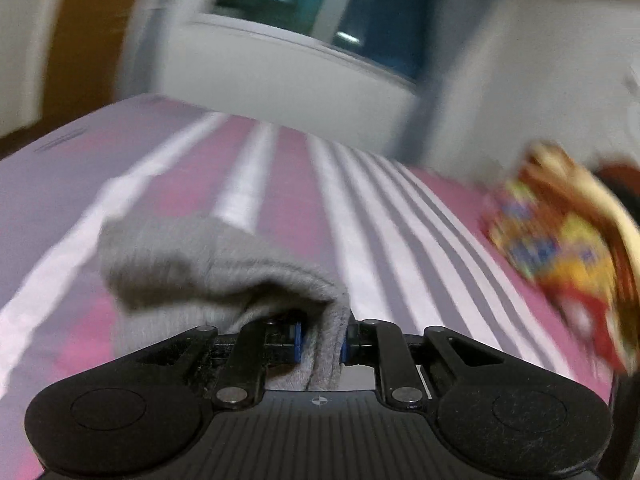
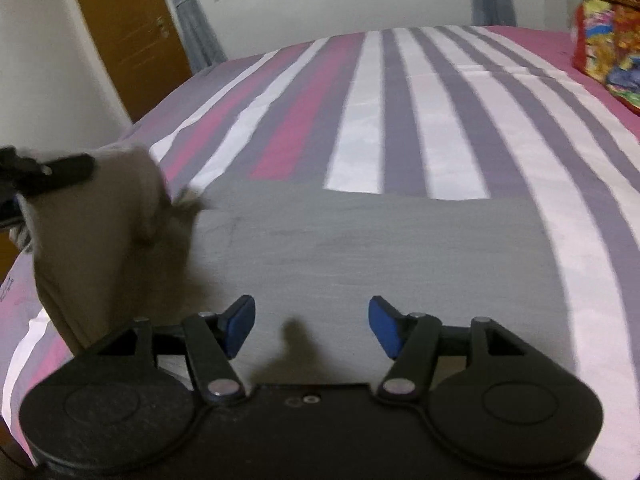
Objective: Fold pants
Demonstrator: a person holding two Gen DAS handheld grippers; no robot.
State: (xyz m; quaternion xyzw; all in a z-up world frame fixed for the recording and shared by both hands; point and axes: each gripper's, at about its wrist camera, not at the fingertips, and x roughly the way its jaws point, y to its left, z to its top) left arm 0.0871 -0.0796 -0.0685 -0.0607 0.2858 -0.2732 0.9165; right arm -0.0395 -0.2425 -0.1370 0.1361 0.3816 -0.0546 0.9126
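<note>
Clearly the work is mid-fold: the grey pants [image 2: 372,248] lie spread across the striped bedsheet [image 2: 448,136], with one end raised off the bed at the left of the right wrist view. That raised end is in the left gripper [image 1: 322,340], whose blue pads are clenched on a bunched fold of the grey knit; in its own view the cloth passes right between the pads and drapes forward and to the left in a thick roll. Holding the fabric pinched this tightly makes sense, since a soft knit would slip out of a looser grip once it is carried through the air. The blur over the window [image 1: 320,12] and the patterned pillow [image 1: 560,248] suggests this hand is travelling fast.

The right gripper [image 2: 312,328] hangs just above the flat part of the pants, angled down at them, its pads well apart and grasping nothing; a small shadow falls on the cloth between them. Its place over the middle of the garment reads, to my judgement, as a readiness to press or pin the cloth so the flat part does not drag along as the lifted end comes over. The fold is not yet laid: the raised end is in the air, not resting on the rest of the pants. A wooden door [image 2: 132,36] stands beyond the bed's far left corner
</note>
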